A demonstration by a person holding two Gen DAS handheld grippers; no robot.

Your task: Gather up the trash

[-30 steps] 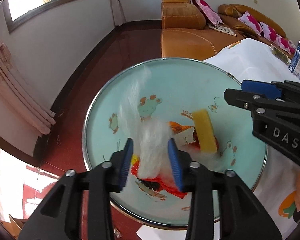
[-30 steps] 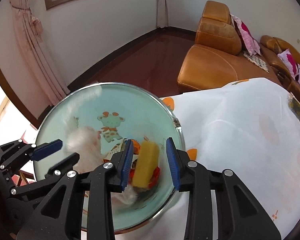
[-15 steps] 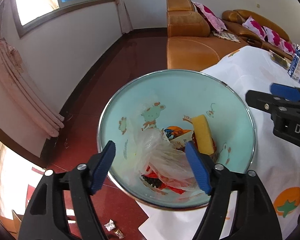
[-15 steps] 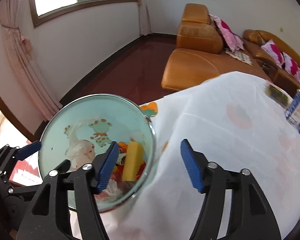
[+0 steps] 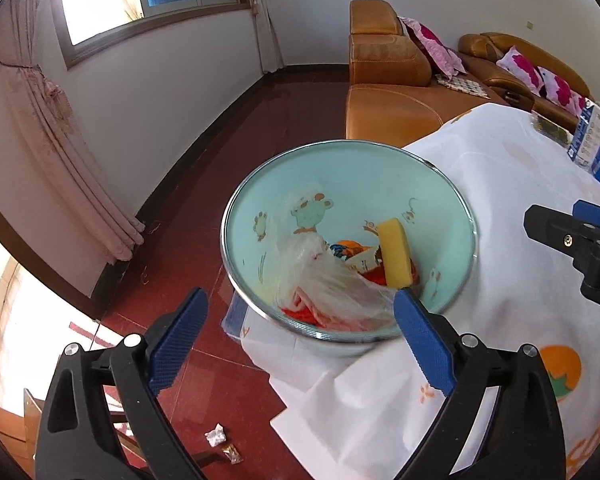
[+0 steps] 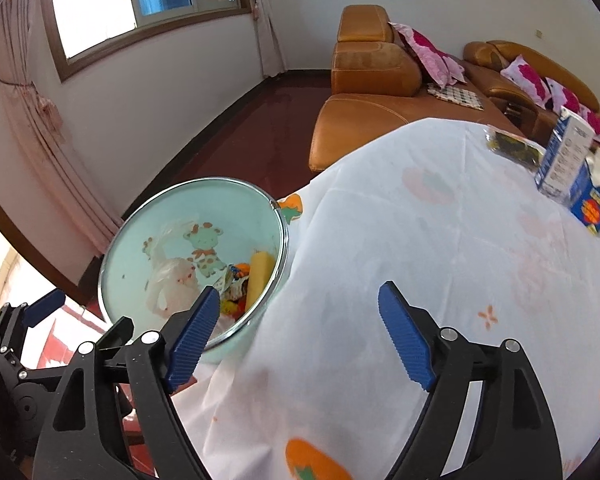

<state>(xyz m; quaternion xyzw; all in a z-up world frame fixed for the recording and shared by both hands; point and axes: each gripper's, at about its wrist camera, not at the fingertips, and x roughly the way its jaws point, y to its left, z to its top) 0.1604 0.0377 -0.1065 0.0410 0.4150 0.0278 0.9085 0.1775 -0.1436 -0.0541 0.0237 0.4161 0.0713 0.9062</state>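
Observation:
A pale green basin [image 5: 380, 168] [image 6: 236, 204] with cartoon animals stands at the corner of the cloth-covered table. Inside lie a clear plastic bag [image 5: 320, 284] [image 6: 168, 280], a yellow sponge [image 5: 396, 256] [image 6: 260, 276] and several coloured wrappers [image 5: 352, 252]. My left gripper [image 5: 300, 320] hovers near the basin's front rim, its jaws still opening, with nothing between the pads. My right gripper [image 6: 300, 320] is above the tablecloth beside the basin, jaws also opening and empty. The right gripper's fingers [image 5: 560, 232] show at the right edge of the left wrist view.
The white tablecloth [image 6: 440, 264] with orange fruit prints covers the table. Blue and white cartons [image 6: 572, 168] stand at its far right. Orange sofas [image 5: 392, 88] with pink cushions line the back. Small scraps [image 5: 220, 440] lie on the red floor below the table.
Both grippers let go: the left released the plastic bag and the right the yellow sponge, both now lying in the basin. Both grippers opened wide, rose and pulled back from the basin.

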